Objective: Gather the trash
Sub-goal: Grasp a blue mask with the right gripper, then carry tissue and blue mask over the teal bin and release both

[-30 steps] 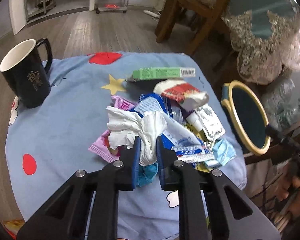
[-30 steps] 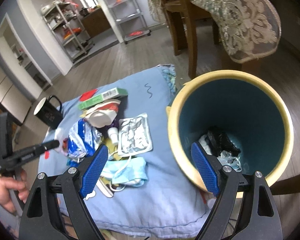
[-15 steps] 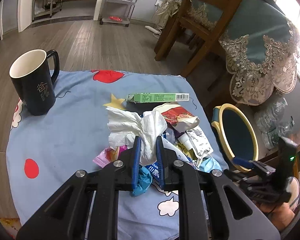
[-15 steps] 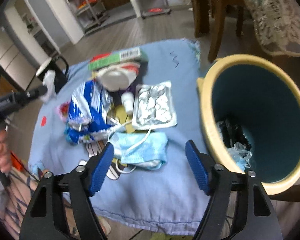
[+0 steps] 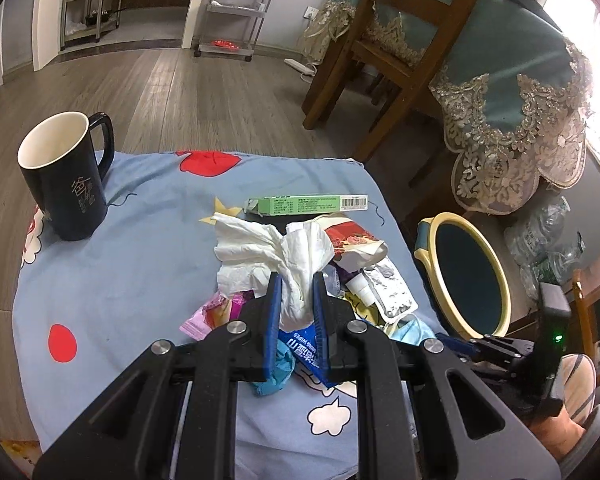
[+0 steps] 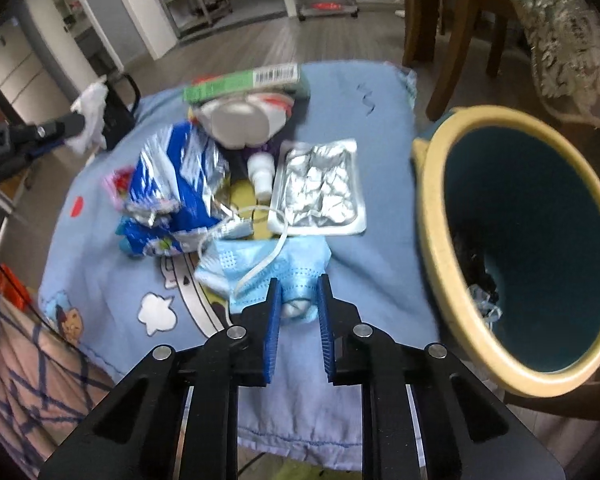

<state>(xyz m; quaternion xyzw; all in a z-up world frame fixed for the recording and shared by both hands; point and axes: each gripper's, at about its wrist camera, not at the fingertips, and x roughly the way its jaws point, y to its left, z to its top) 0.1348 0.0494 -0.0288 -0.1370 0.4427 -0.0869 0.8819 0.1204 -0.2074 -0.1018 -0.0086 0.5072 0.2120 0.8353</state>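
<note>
The left gripper is pinching a crumpled white tissue above the blue cloth. The right gripper, its jaws having just been closing, is clamping the blue face mask beside the teal bin.

Low table under a blue cartoon cloth: black mug near the far left corner; green box toward the far edge; foil packet, blue wrapper and face mask mid-cloth.
</note>
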